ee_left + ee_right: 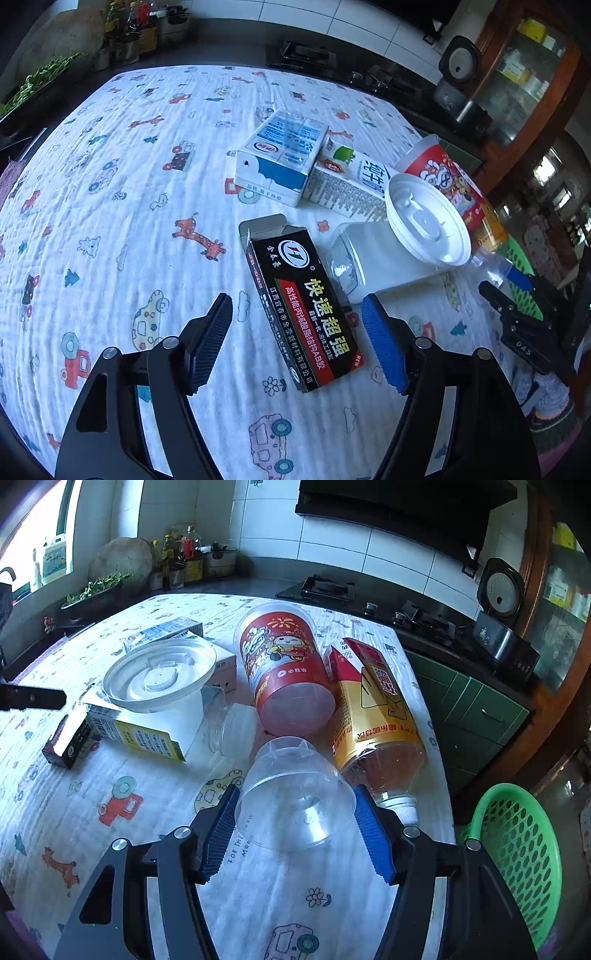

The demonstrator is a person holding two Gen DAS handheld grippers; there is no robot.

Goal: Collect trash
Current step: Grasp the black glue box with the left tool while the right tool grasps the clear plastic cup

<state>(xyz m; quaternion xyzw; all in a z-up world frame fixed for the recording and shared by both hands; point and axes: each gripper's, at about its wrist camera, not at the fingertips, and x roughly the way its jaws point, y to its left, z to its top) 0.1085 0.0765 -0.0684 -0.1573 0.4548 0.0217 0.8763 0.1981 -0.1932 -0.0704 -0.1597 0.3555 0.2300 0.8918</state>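
Left gripper hangs over the black glue box, jaws spread wide, one pad on each side of the box and clear of it. The box lies flat on the patterned cloth. At its one o'clock sits a white lid, with milk cartons at twelve.

Over on the right, the right gripper has both blue pads against a clear plastic cup lying on its side, gripping it. At the cup's twelve o'clock lies a red cup, at one o'clock a yellow-labelled bottle. A green basket waits at three o'clock, off the table edge.
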